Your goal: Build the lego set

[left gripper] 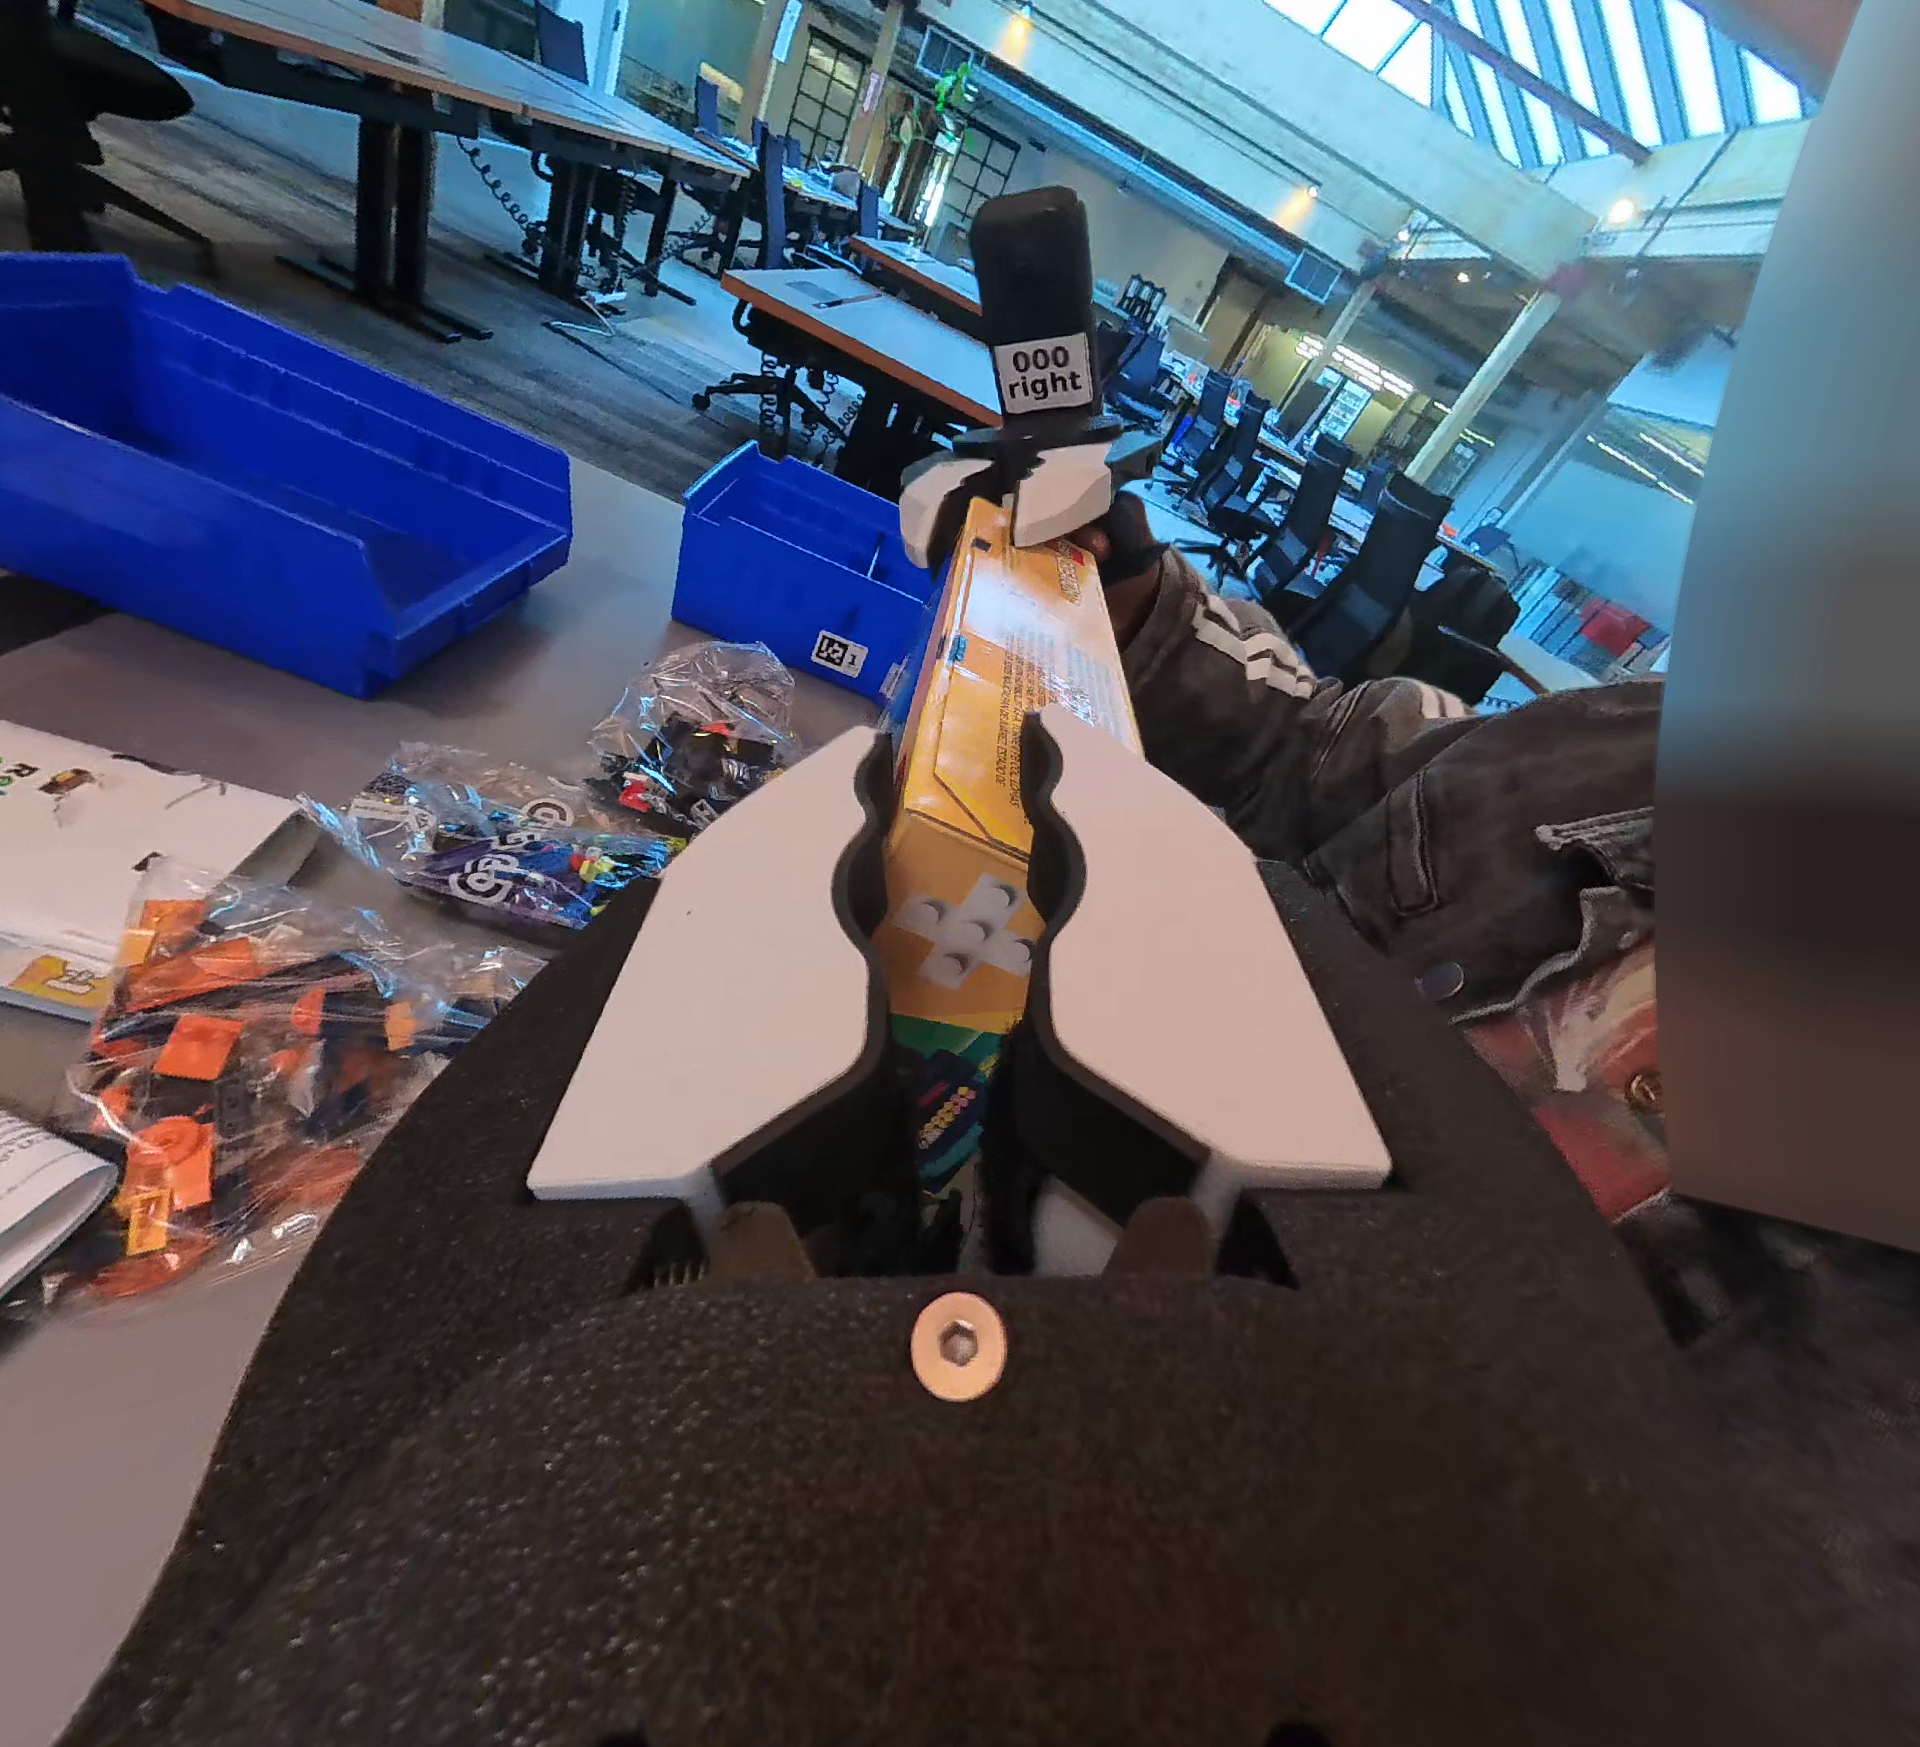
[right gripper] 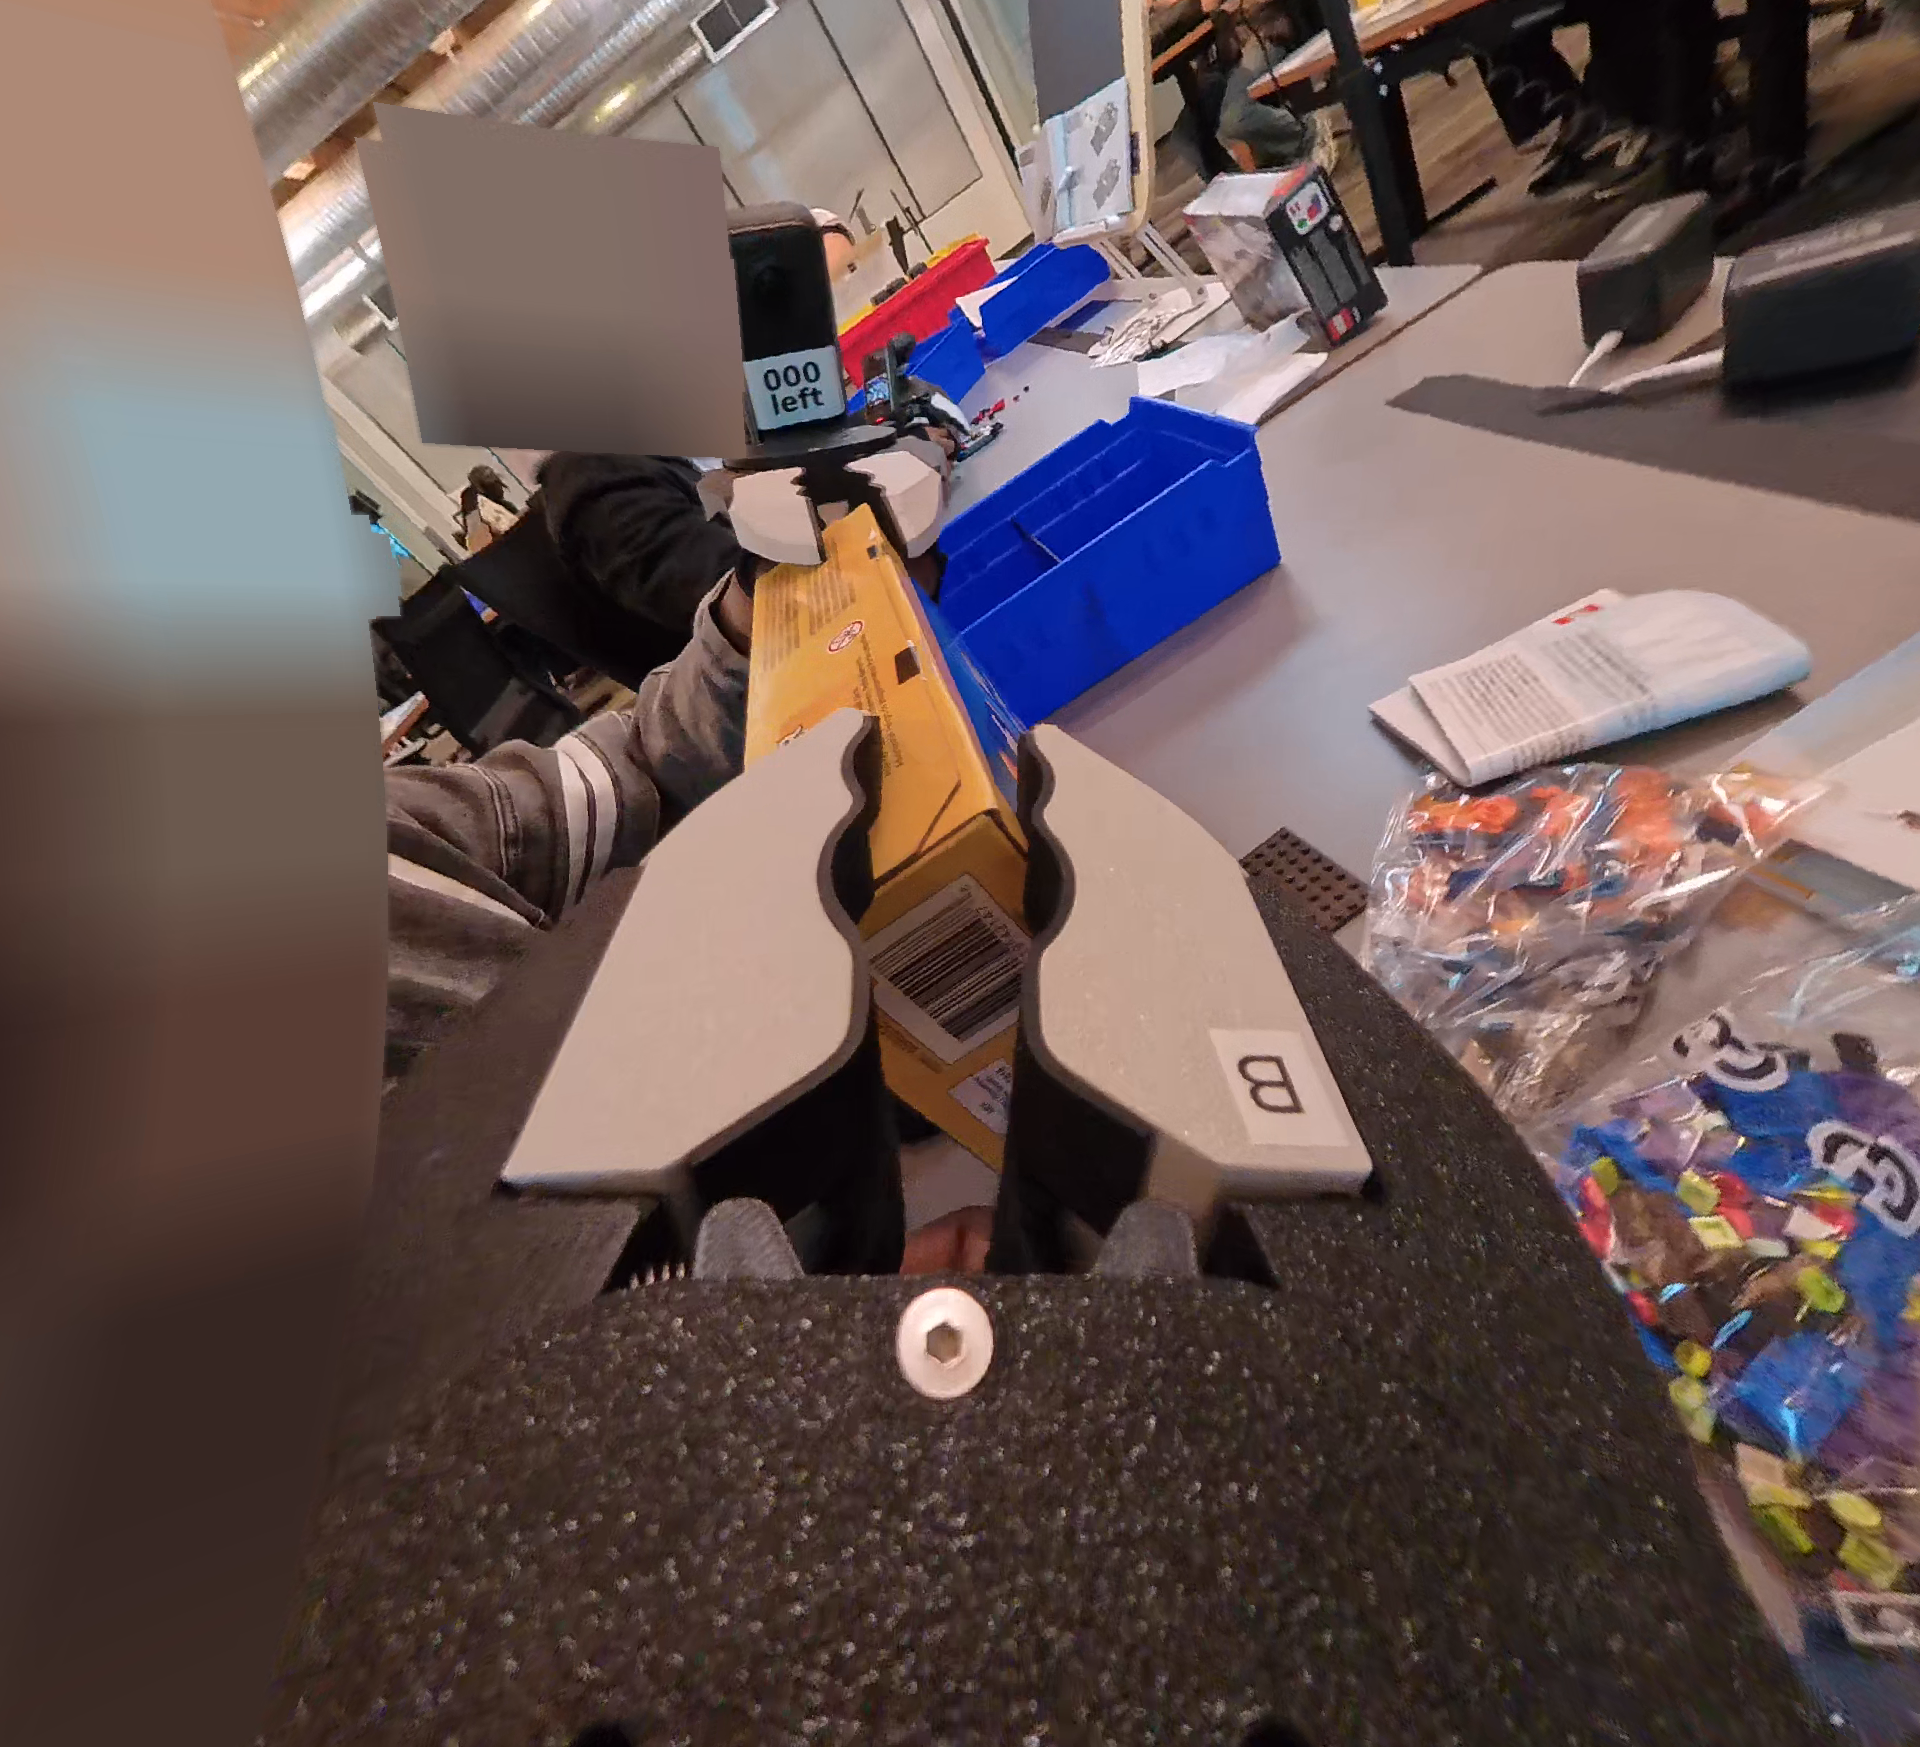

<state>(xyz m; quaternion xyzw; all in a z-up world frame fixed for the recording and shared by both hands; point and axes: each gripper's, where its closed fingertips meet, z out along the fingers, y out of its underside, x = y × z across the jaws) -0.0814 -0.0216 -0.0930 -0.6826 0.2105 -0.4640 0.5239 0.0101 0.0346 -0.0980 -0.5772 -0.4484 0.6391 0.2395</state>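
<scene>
Gripping from both ends, the left gripper [left gripper: 961,762] and the right gripper [right gripper: 940,752] each have their jaws clamped on the same long yellow box [left gripper: 1013,689] — one at either short end, pads pressed on its wide faces. The box hangs in the air above the near edge of the grey table [right gripper: 1455,492], its long axis running straight from one gripper to the other, narrow yellow side facing up. Below it lie clear bags of small bricks [left gripper: 260,1022] and a blue bin [left gripper: 790,575]. The risk as I judge it — if the two grippers pull apart or twist against each other, the thin card could buckle or slip free from one end and swing down onto the bags.
</scene>
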